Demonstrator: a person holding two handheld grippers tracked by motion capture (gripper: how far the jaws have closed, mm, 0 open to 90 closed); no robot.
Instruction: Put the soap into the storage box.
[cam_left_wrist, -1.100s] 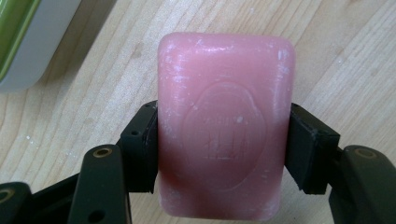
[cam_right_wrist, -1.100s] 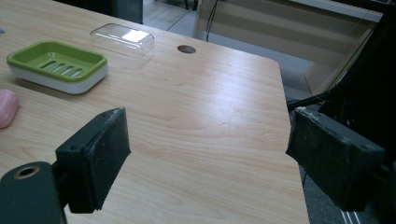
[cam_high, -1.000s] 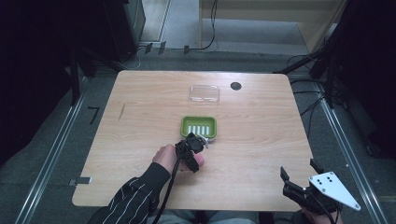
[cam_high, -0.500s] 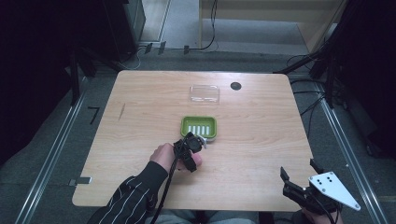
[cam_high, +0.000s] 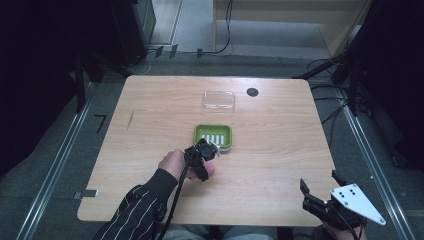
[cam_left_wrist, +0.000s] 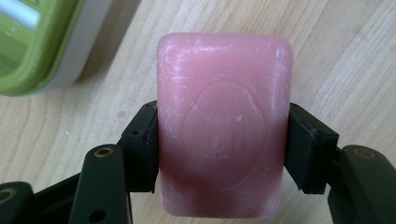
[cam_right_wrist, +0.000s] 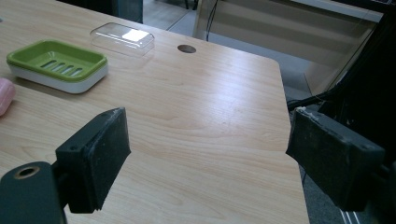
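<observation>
light wooden table (cam_high: 280, 150), green soap dish (cam_high: 213, 136), clear lid (cam_high: 219, 101)

Probably a lab: wooden table (cam_high: 280, 150) ringed by floor rails (cam_high: 60, 155) and cables (cam_high: 225, 30).

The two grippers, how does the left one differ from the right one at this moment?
The left gripper is shut on a pink soap bar, its fingers pressed against the bar's sides; the right gripper is open and holds nothing. The left gripper sits near the table's middle, beside the green soap dish; the right gripper sits at the table's near right corner, far from the dish. Both have black fingers.
</observation>
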